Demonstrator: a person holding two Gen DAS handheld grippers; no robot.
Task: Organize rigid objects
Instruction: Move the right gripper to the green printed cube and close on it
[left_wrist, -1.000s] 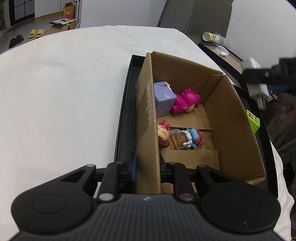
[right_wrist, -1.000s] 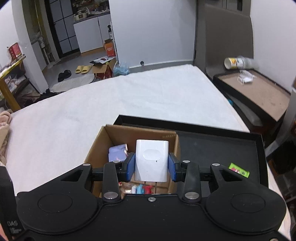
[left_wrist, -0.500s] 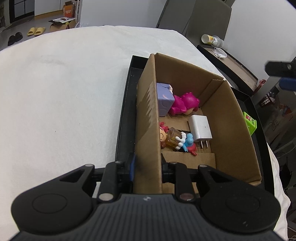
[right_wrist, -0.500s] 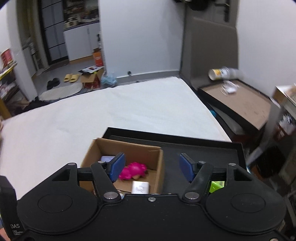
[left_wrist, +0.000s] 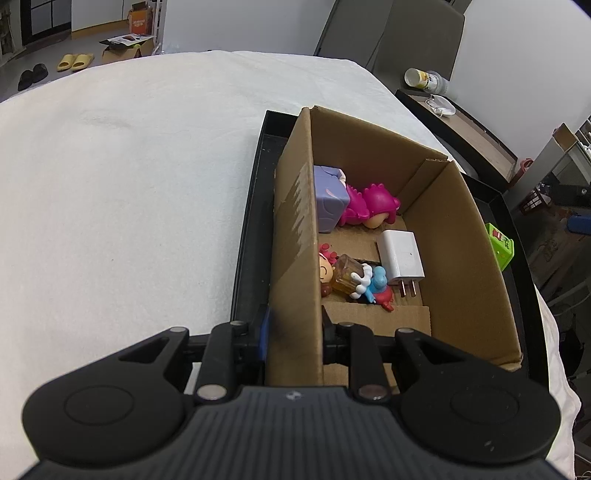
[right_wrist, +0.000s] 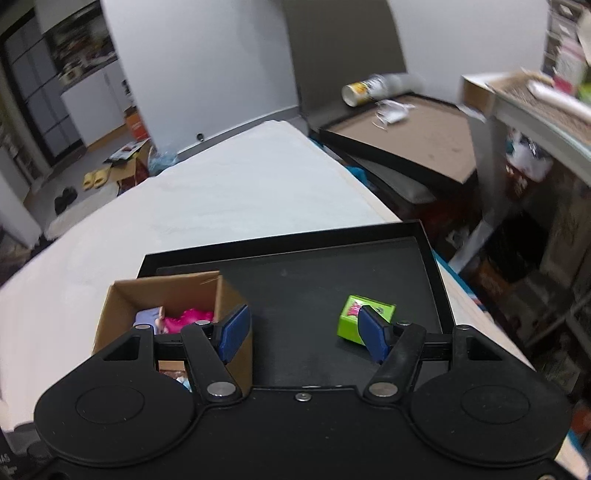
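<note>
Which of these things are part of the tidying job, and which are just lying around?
Part of the job:
- cardboard box, held by the left claw
- white charger and toys inside
- green box on the black tray

Lying about:
- tipped cup
- yellow slippers

My right view is smeared by motion: the tipped paper cup (right_wrist: 360, 92) far ahead and the cluttered shelf (right_wrist: 535, 96) up to the right are streaks, nothing on that shelf readable. My right blue pad hides a corner of the small lime-green printed box (right_wrist: 356, 319), whose print is too blurred to read. My own housing cuts off the near end of the open brown cardboard box (right_wrist: 166, 291). In my left view, its wall (left_wrist: 295, 258) covers my right pad and part of the red-bowed doll figure (left_wrist: 325, 271).
</note>
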